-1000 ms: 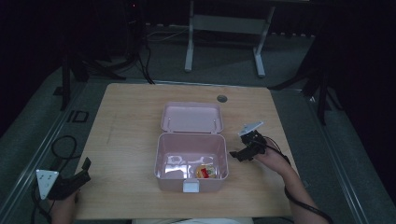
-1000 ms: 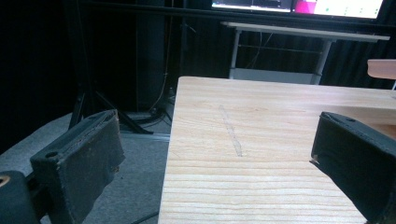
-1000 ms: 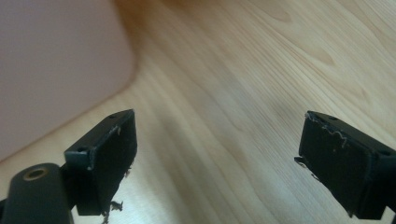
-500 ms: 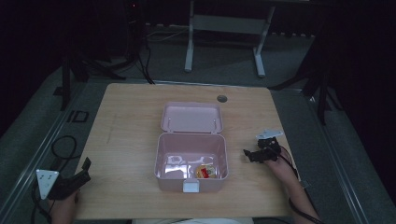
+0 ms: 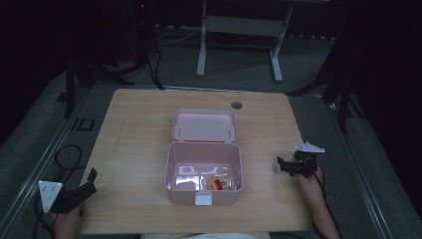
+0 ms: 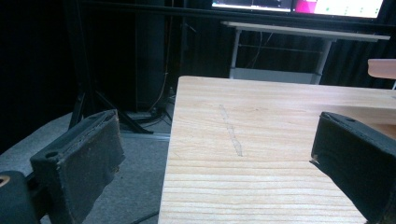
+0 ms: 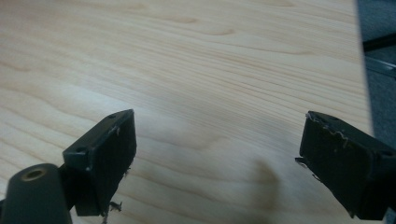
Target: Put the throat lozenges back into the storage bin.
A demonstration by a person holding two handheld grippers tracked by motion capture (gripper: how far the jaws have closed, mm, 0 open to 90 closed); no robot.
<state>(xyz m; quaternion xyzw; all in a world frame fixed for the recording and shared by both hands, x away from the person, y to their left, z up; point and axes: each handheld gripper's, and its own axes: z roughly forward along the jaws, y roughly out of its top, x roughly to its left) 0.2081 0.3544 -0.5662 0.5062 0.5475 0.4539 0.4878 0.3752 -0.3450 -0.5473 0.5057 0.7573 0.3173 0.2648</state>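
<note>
We saw a pink box (image 5: pixel 204 169) near the middle of the wooden table (image 5: pixel 139 149), its lid (image 5: pixel 204 125) thrown back flat toward the far edge. Inside the box, at the right of its floor, lay a small red and yellow item (image 5: pixel 219 183) — too small for us to tell what it was. A white latch (image 5: pixel 203 199) sat at the front wall of the box.

The left gripper (image 5: pixel 88 180) was at the near left corner of the table, held in a hand (image 5: pixel 67 224), with its jaws spread wide and nothing between them; its own view looked along the table's left edge with floor (image 6: pixel 135 186) beside it. The right gripper (image 5: pixel 281 164) was over the table's right side, well apart from the box, pointing toward it — its jaws also stood wide apart over bare wood, holding nothing. A round hole (image 5: pixel 236 105) showed in the tabletop beyond the lid.
</note>
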